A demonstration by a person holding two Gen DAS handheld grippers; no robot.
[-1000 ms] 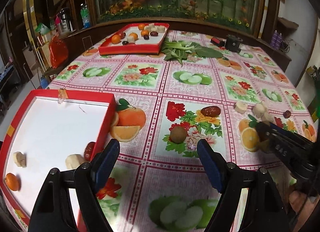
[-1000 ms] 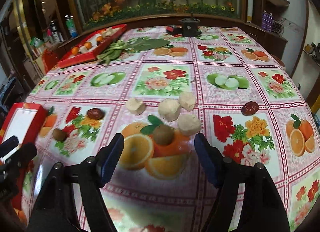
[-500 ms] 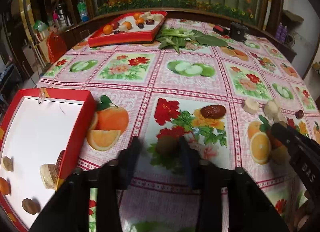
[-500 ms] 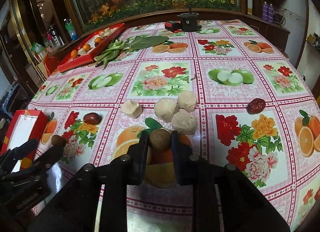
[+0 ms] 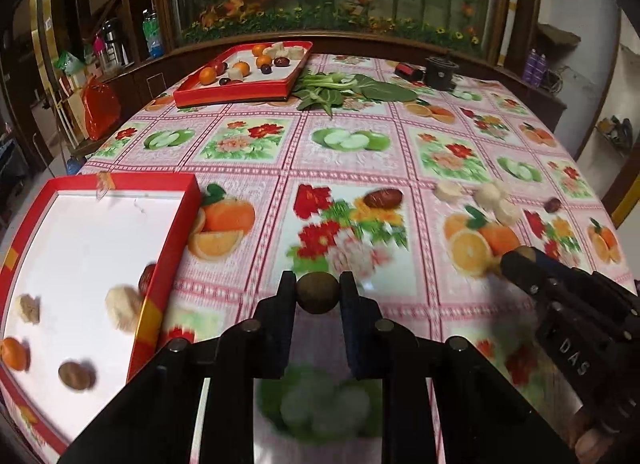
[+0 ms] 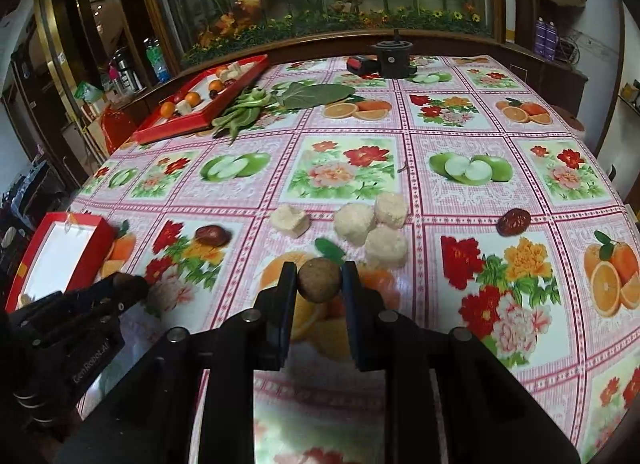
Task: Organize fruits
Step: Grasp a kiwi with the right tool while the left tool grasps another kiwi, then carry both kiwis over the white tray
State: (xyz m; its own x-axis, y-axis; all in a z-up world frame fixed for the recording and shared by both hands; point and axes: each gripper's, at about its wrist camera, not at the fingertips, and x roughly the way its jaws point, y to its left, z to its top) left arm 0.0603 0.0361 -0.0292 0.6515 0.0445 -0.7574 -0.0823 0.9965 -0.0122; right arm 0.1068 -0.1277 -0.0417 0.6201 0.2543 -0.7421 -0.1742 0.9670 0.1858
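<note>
My left gripper (image 5: pixel 318 291) is shut on a brown round fruit (image 5: pixel 318 293) and holds it above the tablecloth, to the right of the near red tray (image 5: pixel 172 240). That tray holds an orange (image 5: pixel 13 353), a brown fruit (image 5: pixel 74 375), a red date and pale chunks. My right gripper (image 6: pixel 319 279) is shut on another brown round fruit (image 6: pixel 319 279), just in front of several pale chunks (image 6: pixel 386 246). Red dates lie loose on the cloth (image 6: pixel 212 235) (image 6: pixel 514 221). The right gripper also shows in the left wrist view (image 5: pixel 520 260).
A second red tray (image 5: pixel 244 84) with oranges, dates and pale chunks stands at the far left. Green leafy vegetables (image 5: pixel 340 90) lie beside it. A black round device (image 6: pixel 392 58) stands at the table's far edge. The left gripper's body (image 6: pixel 72 328) shows low left in the right wrist view.
Both grippers went from open to shut, each on a brown round fruit, and both fruits are lifted off the cloth. The left gripper has pulled back toward the near tray.
</note>
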